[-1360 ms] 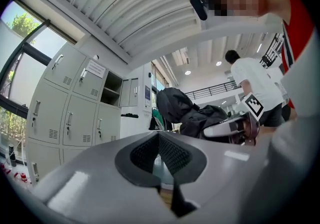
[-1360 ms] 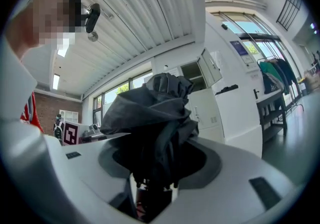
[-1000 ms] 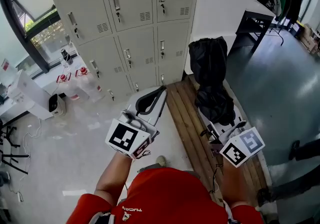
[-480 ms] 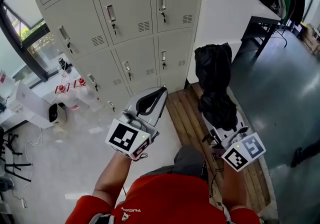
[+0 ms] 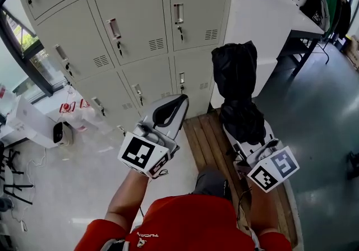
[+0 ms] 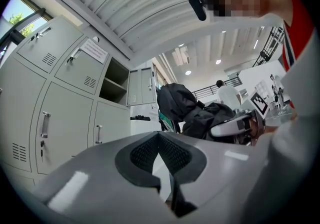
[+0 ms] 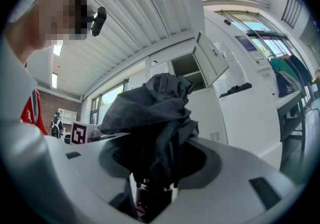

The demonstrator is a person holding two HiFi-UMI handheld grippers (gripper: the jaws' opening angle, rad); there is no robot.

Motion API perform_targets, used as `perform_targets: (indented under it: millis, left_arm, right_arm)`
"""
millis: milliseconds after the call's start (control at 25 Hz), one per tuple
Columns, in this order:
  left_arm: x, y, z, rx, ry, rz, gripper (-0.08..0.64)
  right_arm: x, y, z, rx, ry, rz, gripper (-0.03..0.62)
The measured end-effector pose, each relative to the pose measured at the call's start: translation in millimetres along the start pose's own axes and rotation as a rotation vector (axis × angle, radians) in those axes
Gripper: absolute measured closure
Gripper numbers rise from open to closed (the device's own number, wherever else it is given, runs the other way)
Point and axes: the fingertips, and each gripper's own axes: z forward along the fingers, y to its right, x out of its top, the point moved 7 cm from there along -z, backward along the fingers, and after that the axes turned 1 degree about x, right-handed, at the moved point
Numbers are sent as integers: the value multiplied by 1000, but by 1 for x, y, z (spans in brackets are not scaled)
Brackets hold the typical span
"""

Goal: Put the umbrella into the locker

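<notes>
Right gripper clamps the folded umbrella, left gripper pinched shut and empty; best carried upright toward the open locker, seemingly far right.

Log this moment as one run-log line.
stage: facing lockers | right gripper: jaws shut on umbrella | left gripper: jaws together, empty | open locker: ahead, umbrella not yet in

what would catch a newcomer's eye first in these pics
The bunched black umbrella stands out most, clamped upright in the right gripper at the right of the head view. Behind it rises a wall of pale grey lockers, and the right gripper view shows one compartment with its door open. The left gripper is shut and empty, left of the umbrella.
</notes>
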Motion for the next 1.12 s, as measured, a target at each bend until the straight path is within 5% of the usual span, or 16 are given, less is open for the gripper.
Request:
perform_targets:
  millis: [680, 1120]
  left_arm:
    - [5, -48, 180, 175, -32, 56, 555]
    - [60, -85, 222, 253, -55, 108, 555]
  right_arm:
    - [84, 181, 95, 154, 11, -62, 373]
    - [163, 218, 176, 158, -72, -106, 373]
